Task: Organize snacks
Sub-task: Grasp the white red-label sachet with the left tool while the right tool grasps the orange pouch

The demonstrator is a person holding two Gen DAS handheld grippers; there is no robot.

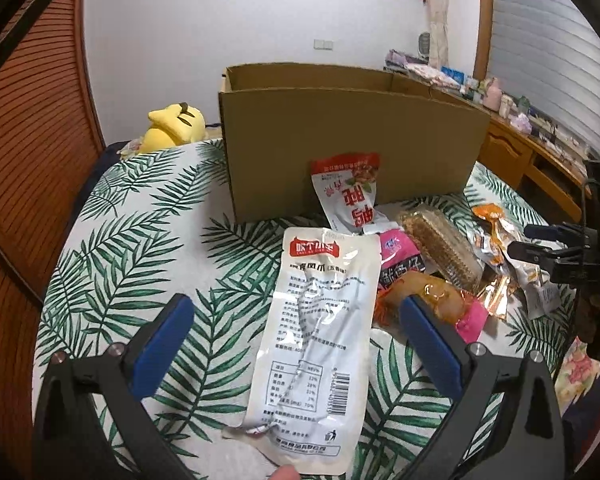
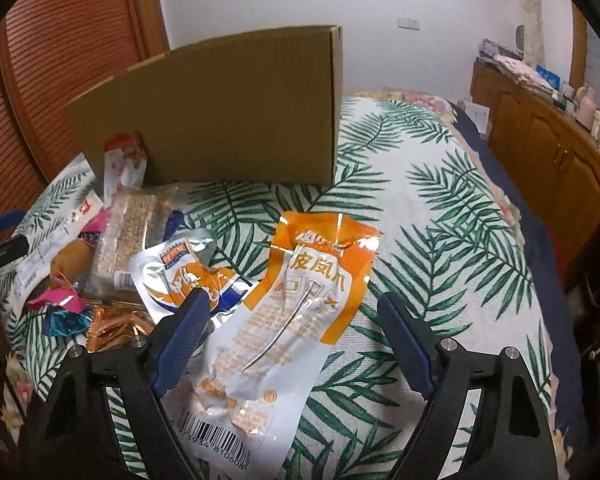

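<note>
Leaf-print bedspread (image 2: pixel 440 200) carrying snack pile; right hand-held gripper (image 2: pixel 292 312) straddling orange pouch (image 2: pixel 300 292), jaws apart; left hand-held gripper (image 1: pixel 296 312) gaping over white pouch (image 1: pixel 320 320). Advice: pinching pouch mid-body, then lifting over cardboard box (image 1: pixel 340 140) wall.

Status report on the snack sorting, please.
Left gripper open over white packet. Right gripper open over orange packet. Cardboard box unobstructed.

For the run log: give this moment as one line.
left gripper: open over white packet | right gripper: open over orange packet | cardboard box: behind snacks
</note>
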